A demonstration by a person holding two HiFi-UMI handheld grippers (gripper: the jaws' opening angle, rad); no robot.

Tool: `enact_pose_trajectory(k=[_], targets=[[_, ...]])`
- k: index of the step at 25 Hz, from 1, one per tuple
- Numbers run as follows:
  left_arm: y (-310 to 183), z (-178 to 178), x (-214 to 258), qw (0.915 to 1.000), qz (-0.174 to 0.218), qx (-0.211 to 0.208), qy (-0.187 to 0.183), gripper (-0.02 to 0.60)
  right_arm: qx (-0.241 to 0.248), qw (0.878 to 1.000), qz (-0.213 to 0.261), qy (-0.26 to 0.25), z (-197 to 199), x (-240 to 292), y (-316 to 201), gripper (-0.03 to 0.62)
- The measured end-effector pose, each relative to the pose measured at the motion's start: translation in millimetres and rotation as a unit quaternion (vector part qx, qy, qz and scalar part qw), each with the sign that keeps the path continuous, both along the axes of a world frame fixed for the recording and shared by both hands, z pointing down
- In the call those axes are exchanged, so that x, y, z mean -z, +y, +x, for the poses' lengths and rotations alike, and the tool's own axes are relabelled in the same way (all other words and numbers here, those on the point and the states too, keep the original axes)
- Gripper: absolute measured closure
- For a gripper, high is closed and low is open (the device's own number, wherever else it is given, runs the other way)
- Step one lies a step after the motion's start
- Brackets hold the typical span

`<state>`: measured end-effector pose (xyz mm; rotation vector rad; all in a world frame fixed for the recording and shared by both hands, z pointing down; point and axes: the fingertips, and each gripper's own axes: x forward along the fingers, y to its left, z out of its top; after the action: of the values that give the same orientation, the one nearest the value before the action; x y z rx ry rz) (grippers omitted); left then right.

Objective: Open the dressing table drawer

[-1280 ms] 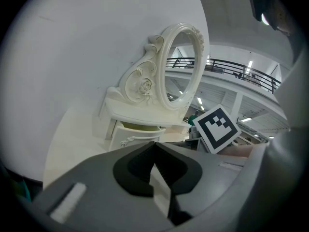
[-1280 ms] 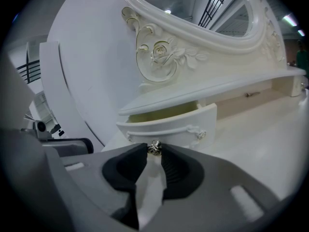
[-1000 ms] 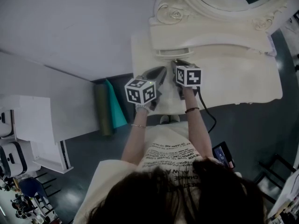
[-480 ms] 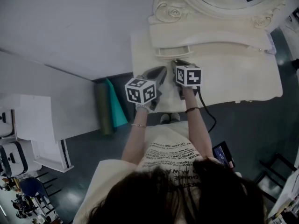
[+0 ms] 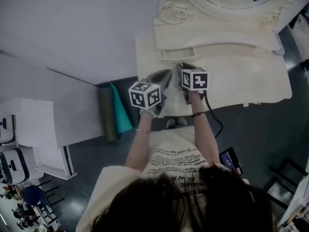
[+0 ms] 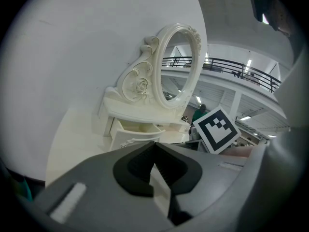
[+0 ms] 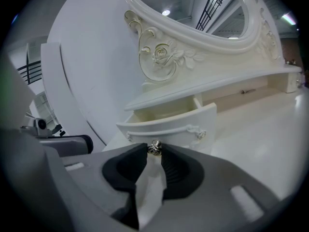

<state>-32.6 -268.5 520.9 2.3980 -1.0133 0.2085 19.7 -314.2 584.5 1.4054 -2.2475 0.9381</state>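
Note:
The cream dressing table carries an ornate oval mirror. Its small curved drawer stands pulled partly out from under the shelf, also visible as the drawer from above and the drawer from the left. A small metal knob on the drawer front sits pinched between the tips of my right gripper, which is shut on it. My left gripper is shut on nothing and hovers over the tabletop, short of the drawer and left of the right gripper.
A green roll and teal sheet lean on the floor left of the table. White furniture stands further left. A black cable trails from the right gripper. A phone-like device lies near the person's right side.

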Motion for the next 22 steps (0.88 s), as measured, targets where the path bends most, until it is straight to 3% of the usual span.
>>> enact_pose_trajectory(k=[22], targets=[[13, 4, 2, 1.0, 0.0, -0.006, 0.006, 0.583, 0.002, 1.0, -0.001, 0.002, 2, 1, 15, 0.494]])
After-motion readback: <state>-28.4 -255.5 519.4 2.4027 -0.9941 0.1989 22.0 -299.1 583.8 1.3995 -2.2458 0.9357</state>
